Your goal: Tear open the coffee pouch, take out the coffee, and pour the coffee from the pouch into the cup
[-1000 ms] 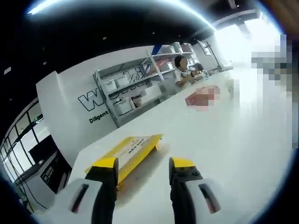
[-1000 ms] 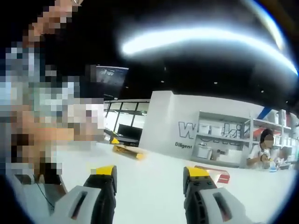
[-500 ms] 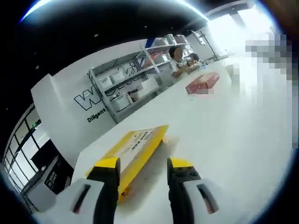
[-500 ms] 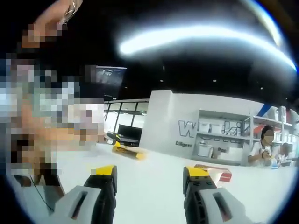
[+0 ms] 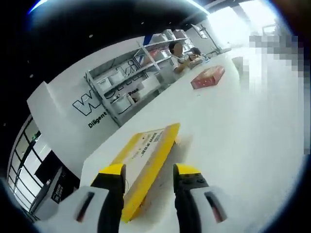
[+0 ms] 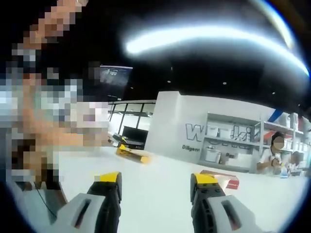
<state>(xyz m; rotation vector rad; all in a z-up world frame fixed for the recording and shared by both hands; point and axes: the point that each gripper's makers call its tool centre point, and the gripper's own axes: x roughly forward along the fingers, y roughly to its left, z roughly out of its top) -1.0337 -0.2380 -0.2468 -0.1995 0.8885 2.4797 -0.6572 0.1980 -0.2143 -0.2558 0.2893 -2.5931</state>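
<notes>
The yellow pouch (image 5: 146, 160) lies flat on the white table (image 5: 243, 145), and its near end sits between the jaws of the left gripper (image 5: 148, 175). The jaws are apart — not pinching it. Far off on the table is a red box (image 5: 208, 77), and behind it grey shelves (image 5: 126, 87) stand by a white wall with dark letters.

The right gripper (image 6: 156, 184) is open too and holds nothing. In its view the pouch (image 6: 131, 152) is small and far away — well apart from the red box (image 6: 221, 178). A person (image 6: 272, 158) sits by the shelves.
</notes>
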